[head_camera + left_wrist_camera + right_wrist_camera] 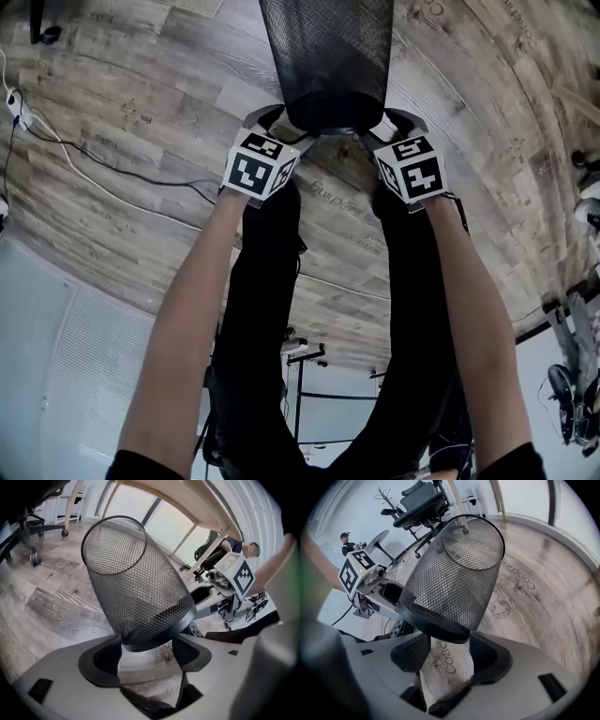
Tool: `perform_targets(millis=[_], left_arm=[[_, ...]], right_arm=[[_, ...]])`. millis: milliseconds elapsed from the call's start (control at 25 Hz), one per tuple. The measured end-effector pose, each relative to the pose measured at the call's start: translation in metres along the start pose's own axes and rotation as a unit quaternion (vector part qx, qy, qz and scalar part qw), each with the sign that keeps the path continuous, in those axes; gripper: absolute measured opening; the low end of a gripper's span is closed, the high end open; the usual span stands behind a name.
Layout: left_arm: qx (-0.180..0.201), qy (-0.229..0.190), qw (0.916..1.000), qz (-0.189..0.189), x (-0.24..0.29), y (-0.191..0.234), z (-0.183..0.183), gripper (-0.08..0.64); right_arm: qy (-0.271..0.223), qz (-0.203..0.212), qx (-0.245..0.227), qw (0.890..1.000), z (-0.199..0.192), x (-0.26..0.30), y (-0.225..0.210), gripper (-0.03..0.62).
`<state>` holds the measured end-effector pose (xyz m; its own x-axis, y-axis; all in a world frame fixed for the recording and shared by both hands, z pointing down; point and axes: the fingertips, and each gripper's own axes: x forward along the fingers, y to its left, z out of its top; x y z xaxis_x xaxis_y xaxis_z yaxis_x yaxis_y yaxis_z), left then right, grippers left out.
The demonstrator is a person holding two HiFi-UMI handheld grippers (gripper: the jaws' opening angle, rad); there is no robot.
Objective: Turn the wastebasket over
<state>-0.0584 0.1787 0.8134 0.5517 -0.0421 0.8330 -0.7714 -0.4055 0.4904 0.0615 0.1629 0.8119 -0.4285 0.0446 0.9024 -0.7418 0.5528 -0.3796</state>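
Flip looks roughly half done: black wire-mesh wastebasket [328, 47] hangs tilted, its solid base band clamped by left gripper [145, 654] and right gripper [449, 652], with final rotation and set-down remaining.

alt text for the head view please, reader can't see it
A black mesh wastebasket is held by its solid base above a wood-look floor, the left gripper and right gripper clamped on opposite sides. The person's forearms and dark trousers fill the lower frame, and a cable trails across the floor at left.
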Motion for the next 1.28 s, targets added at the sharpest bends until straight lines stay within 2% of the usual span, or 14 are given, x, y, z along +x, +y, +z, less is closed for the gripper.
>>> perform_targets(millis=[320,520,640,840,1040,1280], left_arm=[[-0.002,-0.004,1.0,-0.002,0.002,0.003,-0.001,0.341],[-0.007,0.035,0.9993,-0.012,-0.001,-0.008,-0.01,0.356],[-0.016,0.044,0.9988,-0.013,-0.012,-0.013,-0.01,0.356],[-0.048,0.013,0.9986,-0.013,-0.038,-0.015,0.011,0.357],[-0.072,-0.031,0.9969,-0.005,-0.056,-0.013,0.051,0.357],[-0.118,-0.083,0.9892,0.024,-0.06,-0.01,0.097,0.364]], right_arm=[[0.001,0.001,-0.005,1.0,0.001,0.003,0.0,0.27],[0.027,0.004,-0.008,1.0,-0.001,-0.002,0.006,0.27],[0.038,0.002,-0.019,0.999,0.003,-0.01,0.009,0.27],[0.041,0.004,-0.017,0.999,0.012,-0.031,0.011,0.27],[0.031,0.004,-0.014,0.999,0.031,-0.046,0.008,0.27],[0.02,0.001,-0.019,1.0,0.053,-0.057,0.006,0.27]])
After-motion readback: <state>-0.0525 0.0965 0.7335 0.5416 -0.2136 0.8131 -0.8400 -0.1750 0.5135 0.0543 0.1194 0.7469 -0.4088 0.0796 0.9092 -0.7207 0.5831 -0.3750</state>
